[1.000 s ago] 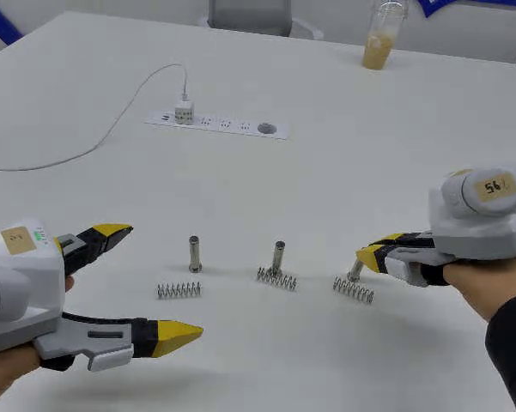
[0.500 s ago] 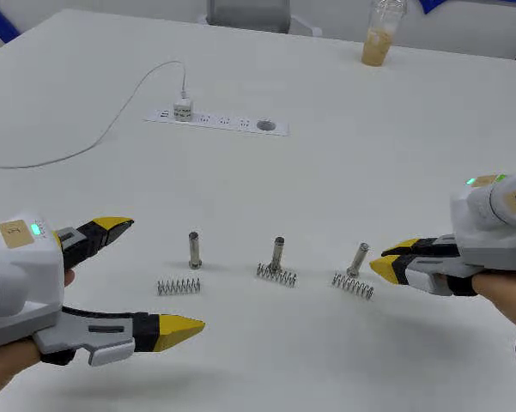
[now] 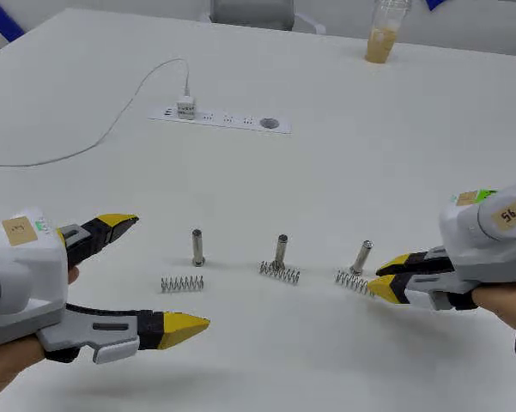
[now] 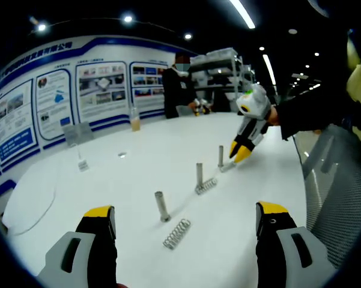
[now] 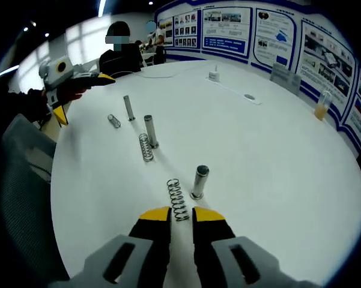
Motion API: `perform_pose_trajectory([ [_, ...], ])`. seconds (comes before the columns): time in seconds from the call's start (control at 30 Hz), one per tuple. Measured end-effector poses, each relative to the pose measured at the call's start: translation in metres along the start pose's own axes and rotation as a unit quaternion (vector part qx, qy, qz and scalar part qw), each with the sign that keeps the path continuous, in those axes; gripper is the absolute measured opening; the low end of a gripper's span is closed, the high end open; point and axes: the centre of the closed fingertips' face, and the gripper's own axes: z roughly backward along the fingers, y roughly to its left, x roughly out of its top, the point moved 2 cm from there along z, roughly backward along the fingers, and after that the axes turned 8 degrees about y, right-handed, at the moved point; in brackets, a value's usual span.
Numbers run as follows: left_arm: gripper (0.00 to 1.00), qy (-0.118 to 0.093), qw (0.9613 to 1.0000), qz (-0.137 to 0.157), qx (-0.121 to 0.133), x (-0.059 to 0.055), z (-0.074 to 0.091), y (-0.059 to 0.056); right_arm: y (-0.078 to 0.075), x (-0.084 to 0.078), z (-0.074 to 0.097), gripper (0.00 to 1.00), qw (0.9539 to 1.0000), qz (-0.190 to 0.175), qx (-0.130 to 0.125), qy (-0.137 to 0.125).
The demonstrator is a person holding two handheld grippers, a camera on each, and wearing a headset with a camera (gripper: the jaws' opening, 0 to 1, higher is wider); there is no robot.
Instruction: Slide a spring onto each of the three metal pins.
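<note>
Head view: the right hand-held gripper [image 3: 388,275], slightly open and empty, has left the shiny metal pin [image 3: 361,256] for the small wire spring [image 3: 354,281] beside it. Left gripper view: the left hand-held gripper [image 4: 184,211] is wide open, empty. Right gripper view: the spring lies just ahead, ready to grab.

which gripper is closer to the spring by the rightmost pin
Right. The right gripper has its tips just beside that spring; the left gripper hangs open near the leftmost pin, well away.

The head view looks forward and down on the table [image 3: 343,163] from its near edge. The left gripper view skims low across it toward the right gripper [image 4: 239,154]. The right gripper view faces back toward the left gripper [image 5: 88,97], close over the tabletop. All three share the pins [image 3: 281,249] and springs [image 3: 279,273].
</note>
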Motion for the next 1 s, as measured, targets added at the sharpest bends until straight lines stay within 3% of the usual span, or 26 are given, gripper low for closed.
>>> perform_pose_trajectory([
  [0.43, 0.98, 0.001, 1.0000, -0.001, -0.004, 0.000, 0.000, -0.004, 0.000, -0.006, -0.014, 0.14, 0.9987, 0.036, 0.016, 0.033],
  [0.67, 0.98, 0.000, 1.0000, -0.003, -0.009, 0.003, 0.000, -0.007, 0.000, -0.007, -0.015, 0.13, 0.9982, 0.041, 0.023, 0.039],
  [1.0, 0.94, -0.001, 0.9994, -0.012, -0.031, 0.008, -0.002, -0.023, 0.004, -0.007, -0.014, 0.11, 0.9979, 0.032, 0.032, 0.047],
])
